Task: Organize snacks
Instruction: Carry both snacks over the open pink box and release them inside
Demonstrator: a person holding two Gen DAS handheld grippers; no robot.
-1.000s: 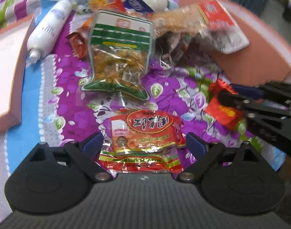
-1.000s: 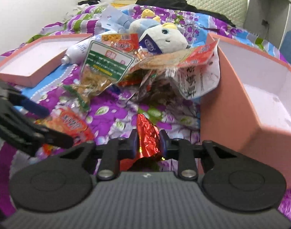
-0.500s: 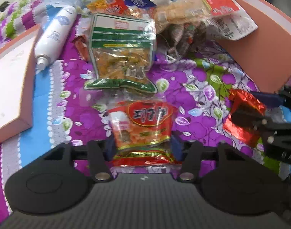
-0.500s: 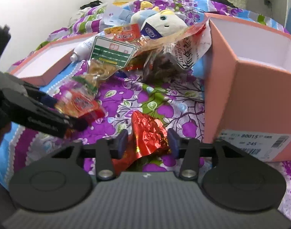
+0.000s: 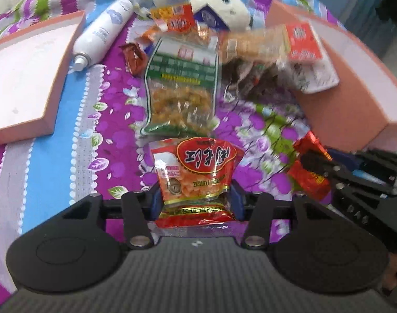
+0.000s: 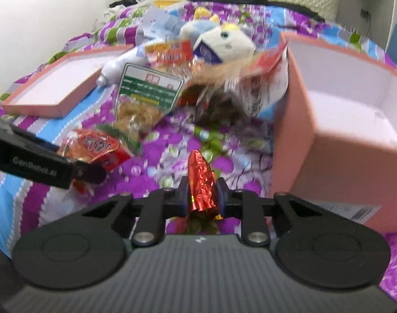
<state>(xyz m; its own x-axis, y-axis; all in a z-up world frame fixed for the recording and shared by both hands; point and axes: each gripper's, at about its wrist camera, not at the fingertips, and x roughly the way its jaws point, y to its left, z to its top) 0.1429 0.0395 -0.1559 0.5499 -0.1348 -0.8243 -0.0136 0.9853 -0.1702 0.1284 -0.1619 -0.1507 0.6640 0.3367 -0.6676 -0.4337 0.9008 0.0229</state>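
Observation:
My left gripper (image 5: 194,200) is shut on a red-orange snack packet (image 5: 195,172) and holds it above the purple floral bedspread. The packet also shows in the right wrist view (image 6: 94,148), with the left gripper's finger (image 6: 89,173) in front of it. My right gripper (image 6: 201,199) is shut on a crinkled red foil packet (image 6: 201,185), also visible in the left wrist view (image 5: 309,169). A pile of snacks lies beyond, led by a green-and-white bag of yellow snacks (image 5: 182,88). An open pink box (image 6: 341,109) stands to the right.
A shallow pink box lid (image 5: 23,78) lies at the left. A white bottle (image 5: 102,34) and a plush toy (image 6: 221,39) sit behind the pile. A small brown wrapper (image 5: 134,57) lies beside the green bag. A long orange cracker pack (image 5: 271,43) leans on the box.
My left gripper closed on the red-orange packet and lifted it off the bedspread. My right gripper kept its hold on the foil packet and rose beside the pink box.

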